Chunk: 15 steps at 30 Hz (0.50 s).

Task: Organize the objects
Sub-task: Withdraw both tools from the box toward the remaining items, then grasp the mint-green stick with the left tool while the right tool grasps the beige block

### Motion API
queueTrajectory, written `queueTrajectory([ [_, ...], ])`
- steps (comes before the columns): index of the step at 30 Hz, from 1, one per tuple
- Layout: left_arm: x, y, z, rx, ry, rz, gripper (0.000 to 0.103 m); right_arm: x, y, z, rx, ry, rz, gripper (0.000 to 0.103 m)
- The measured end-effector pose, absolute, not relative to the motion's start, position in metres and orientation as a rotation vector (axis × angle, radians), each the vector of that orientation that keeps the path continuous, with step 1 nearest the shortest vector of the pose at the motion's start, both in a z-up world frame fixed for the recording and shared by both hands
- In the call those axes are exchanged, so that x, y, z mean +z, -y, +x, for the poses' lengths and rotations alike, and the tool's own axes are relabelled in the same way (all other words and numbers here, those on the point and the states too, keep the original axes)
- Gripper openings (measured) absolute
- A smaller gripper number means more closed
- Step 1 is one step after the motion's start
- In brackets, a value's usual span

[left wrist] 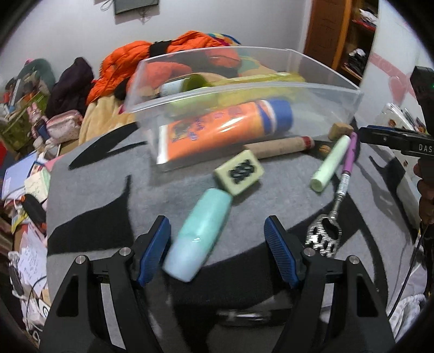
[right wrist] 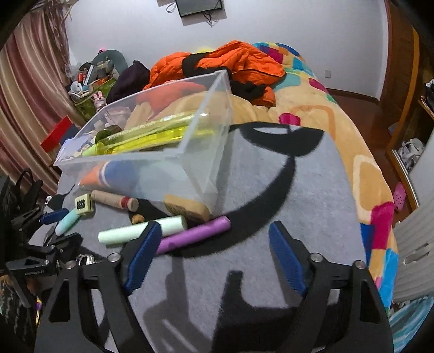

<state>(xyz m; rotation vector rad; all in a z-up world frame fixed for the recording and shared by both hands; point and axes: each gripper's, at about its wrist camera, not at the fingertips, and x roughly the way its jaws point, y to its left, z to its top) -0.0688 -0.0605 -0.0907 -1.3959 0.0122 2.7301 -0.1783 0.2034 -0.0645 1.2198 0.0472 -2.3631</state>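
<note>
Grey mat (left wrist: pixel 108 190); colourful blanket (right wrist: pixel 352 152) right-view only.

**You are in a lived-in bedroom**

You stand at a bed spread with a colourful patterned blanket (right wrist: pixel 350 152), an orange puffer jacket (right wrist: pixel 238 62) heaped at its far edge. A wall-mounted screen (right wrist: pixel 199 6) hangs above, pink curtains (right wrist: pixel 24 89) drape the left side, and a wooden shelving unit (left wrist: pixel 350 35) fills the right corner.
</note>
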Motion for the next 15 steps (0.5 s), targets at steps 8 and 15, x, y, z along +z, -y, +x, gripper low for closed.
queueTrajectory([
  [8,-0.090,0.075,-0.069,2.789,0.049,-1.385,0.049,-0.073,-0.182,-0.188,-2.371,0.029,1.265,0.064],
  [15,-0.090,0.062,-0.064,2.836,-0.051,-1.333,0.026,-0.073,-0.180,-0.183,-2.435,0.023,1.259,0.052],
])
